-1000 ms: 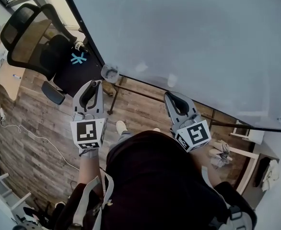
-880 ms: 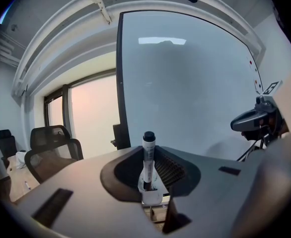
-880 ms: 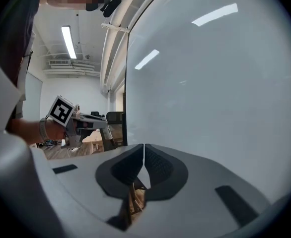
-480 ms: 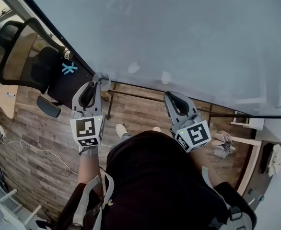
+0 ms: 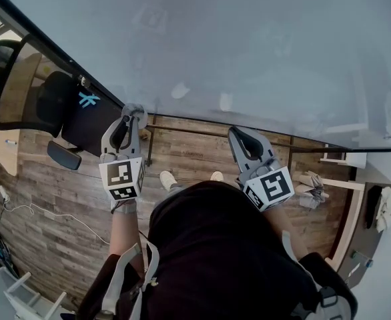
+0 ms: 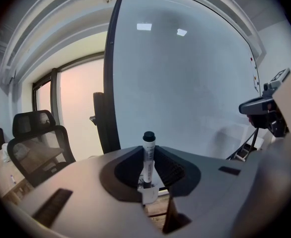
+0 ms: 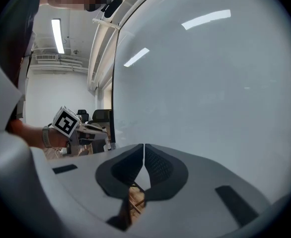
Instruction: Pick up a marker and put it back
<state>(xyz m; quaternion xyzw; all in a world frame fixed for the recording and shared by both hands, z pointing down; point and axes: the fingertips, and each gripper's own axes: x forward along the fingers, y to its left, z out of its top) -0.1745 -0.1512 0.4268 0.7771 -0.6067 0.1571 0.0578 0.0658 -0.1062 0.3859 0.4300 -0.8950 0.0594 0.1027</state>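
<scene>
One marker (image 6: pixel 148 153), white-barrelled with a black cap, stands upright in the left claw (image 6: pixel 146 175), which is clamped on its lower barrel so that the cap rises clear above the jaws. It is held in the air in front of the whiteboard (image 6: pixel 195 83), near the board's dark left edge. In the head view a small clear cup (image 5: pixel 139 109) shows just at that claw's tip, but I cannot tell whether the marker is over it. The right claw (image 7: pixel 143 158) is pressed together on nothing, apart from the left one. The marker looks light and stiff, with a smooth plastic barrel that could twist or slide in the pads; a hold nearer mid-barrel would likely steady it better than this low one.
</scene>
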